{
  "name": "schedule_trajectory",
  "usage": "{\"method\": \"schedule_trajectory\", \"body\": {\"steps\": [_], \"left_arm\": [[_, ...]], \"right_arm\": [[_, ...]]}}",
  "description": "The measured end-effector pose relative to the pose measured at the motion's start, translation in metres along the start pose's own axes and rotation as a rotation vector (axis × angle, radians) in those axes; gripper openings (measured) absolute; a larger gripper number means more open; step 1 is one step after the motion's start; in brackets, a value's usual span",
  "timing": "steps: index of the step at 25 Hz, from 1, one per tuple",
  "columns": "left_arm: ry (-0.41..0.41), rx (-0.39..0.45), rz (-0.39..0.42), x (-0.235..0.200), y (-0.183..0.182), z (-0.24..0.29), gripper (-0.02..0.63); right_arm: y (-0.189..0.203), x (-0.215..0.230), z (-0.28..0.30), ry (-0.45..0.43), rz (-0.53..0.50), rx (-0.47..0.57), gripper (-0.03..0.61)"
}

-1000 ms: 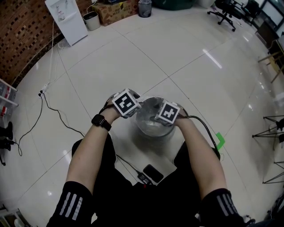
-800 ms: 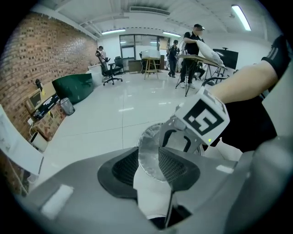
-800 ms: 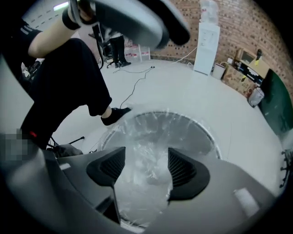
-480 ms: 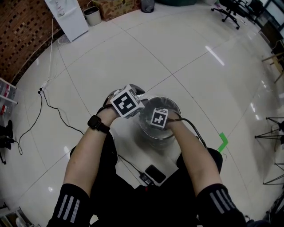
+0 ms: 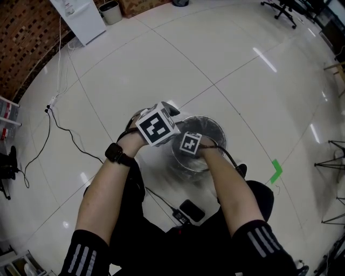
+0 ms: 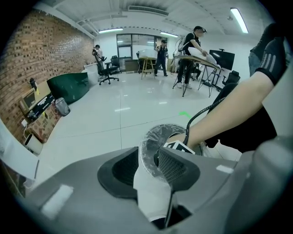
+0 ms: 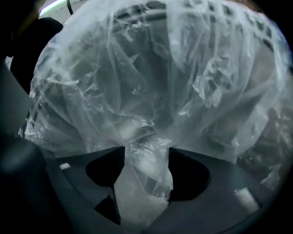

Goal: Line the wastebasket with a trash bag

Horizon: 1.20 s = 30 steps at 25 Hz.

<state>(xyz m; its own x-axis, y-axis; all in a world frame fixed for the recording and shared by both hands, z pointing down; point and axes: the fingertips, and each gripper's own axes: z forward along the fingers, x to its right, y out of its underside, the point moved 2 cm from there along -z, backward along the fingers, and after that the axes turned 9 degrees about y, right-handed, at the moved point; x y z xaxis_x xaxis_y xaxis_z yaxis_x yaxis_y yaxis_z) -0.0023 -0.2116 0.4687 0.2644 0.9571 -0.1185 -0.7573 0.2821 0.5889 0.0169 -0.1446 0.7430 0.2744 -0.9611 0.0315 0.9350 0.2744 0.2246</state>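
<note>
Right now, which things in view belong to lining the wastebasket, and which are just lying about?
Job in hand:
wastebasket
trash bag

Lying about:
black device on the floor
floor cable
green tape mark
small bin near the brick wall
office chair

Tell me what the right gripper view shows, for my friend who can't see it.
A crinkly clear bag fills the picture. A bunch of it sits loose in the right claw, whose jaws have just been opening.

Open-plan office/lab: brick wall [image 6: 46, 59], office chairs [image 6: 106, 73], desks [image 6: 196, 58] w/ monitor [image 6: 222, 59], glossy floor [image 6: 128, 109].
</note>
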Motion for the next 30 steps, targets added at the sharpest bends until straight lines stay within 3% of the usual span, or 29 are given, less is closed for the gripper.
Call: {"method": "schedule_trajectory", "body": {"steps": [14, 20, 24, 30], "left_arm": [[0.013, -0.043, -0.012, -0.005, 0.01, 0.006, 0.132], [-0.017, -0.086, 0.0, -0.01, 0.017, 0.006, 0.132], [-0.032, -0.109, 0.017, -0.01, 0.021, 0.005, 0.132], [0.008, -0.184, 0.042, -0.002, 0.054, 0.012, 0.132]], "right_arm": [[0.004, -0.023, 0.029, -0.117, -0.003, -0.018, 0.31], [0.004, -0.018, 0.008, -0.077, -0.032, 0.011, 0.31], [-0.006, -0.038, -0.027, -0.194, 0.016, 0.079, 0.308], [-0.005, -0.018, -0.095, -0.078, 0.019, 0.128, 0.307]]}}
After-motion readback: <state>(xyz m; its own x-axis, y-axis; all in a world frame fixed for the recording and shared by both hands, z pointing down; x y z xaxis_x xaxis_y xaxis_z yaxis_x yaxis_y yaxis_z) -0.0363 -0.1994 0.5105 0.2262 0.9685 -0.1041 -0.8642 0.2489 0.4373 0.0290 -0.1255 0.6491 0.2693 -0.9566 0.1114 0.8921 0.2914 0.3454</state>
